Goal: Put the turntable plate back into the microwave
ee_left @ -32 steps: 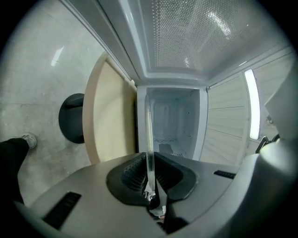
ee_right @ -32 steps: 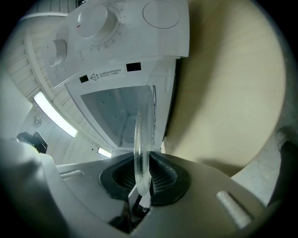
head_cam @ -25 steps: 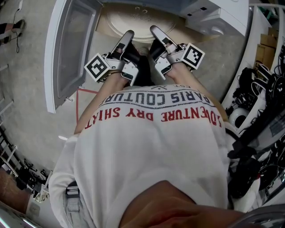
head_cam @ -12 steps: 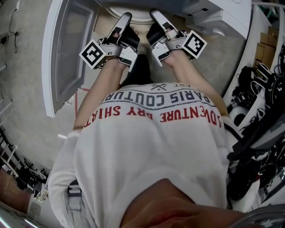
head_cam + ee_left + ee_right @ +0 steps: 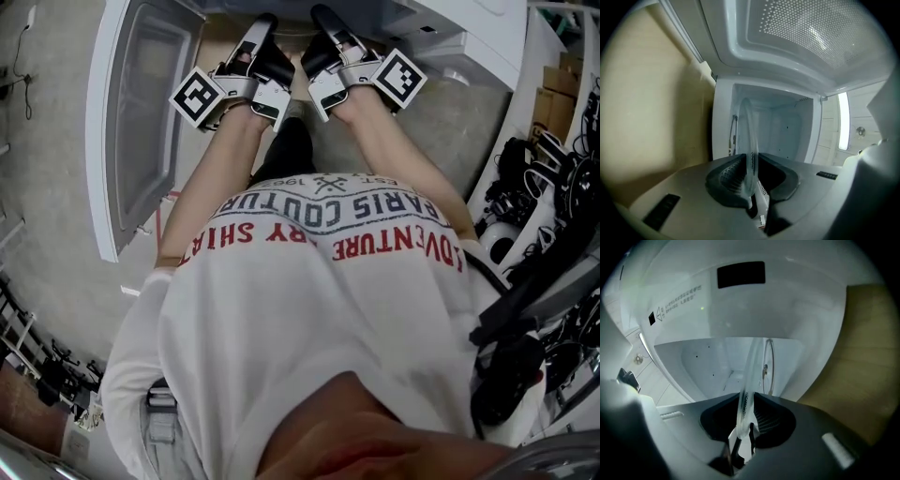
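Observation:
The clear glass turntable plate is seen edge-on in the left gripper view, clamped between the dark pads of my left gripper. My right gripper is shut on the same plate at its opposite rim. Both views look into the white microwave cavity, and the plate's far part reaches into the opening. In the head view the left gripper and right gripper sit side by side at the microwave's mouth. The plate is hidden there.
The microwave door stands open at the left; its perforated window shows above the left gripper. A tan wooden surface lies under the microwave. The microwave's control side is at the right. Cables and gear crowd the far right.
Both grippers moved forward toward the microwave opening with the plate. The plate, visible between them a second ago, has passed out of the head view.

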Available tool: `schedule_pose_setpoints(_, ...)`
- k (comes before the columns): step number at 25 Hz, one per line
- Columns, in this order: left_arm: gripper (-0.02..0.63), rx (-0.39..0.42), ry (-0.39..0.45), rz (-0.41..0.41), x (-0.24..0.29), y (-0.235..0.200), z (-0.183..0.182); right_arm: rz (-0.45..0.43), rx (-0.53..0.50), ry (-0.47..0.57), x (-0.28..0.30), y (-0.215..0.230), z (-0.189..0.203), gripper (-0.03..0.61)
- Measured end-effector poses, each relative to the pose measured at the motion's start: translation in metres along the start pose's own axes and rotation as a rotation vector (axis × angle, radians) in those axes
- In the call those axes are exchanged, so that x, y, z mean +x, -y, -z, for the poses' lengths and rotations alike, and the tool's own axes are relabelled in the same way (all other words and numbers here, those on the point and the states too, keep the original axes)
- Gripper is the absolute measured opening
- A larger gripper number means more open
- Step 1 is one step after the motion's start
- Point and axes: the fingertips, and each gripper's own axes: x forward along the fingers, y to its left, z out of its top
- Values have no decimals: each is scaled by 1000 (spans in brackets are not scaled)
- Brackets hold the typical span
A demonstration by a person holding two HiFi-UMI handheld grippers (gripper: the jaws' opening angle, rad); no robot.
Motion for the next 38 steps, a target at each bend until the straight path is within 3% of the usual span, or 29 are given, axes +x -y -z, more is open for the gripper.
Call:
schedule_pose_setpoints(9,54,-2,-24,-30,5,-5,-1,62,-10,5,-3,2,5,67)
schedule_pose_setpoints(13,52,-9,-37,-45,9,-6,1,35,-15,-50,-8,-3,19,66)
schedule_pose_setpoints(19,51,-1,-60,-68,10,-11,-1,77,-32,-133,-8,4,35,52)
schedule_pose_setpoints(28,51,28,-106,-70,12,-11,1,55,3,-94,-8,7,30,44)
schedule_pose_setpoints(38,35,54,-97,-89,7,-12,5,57,33,-41,-4,13,19,43)
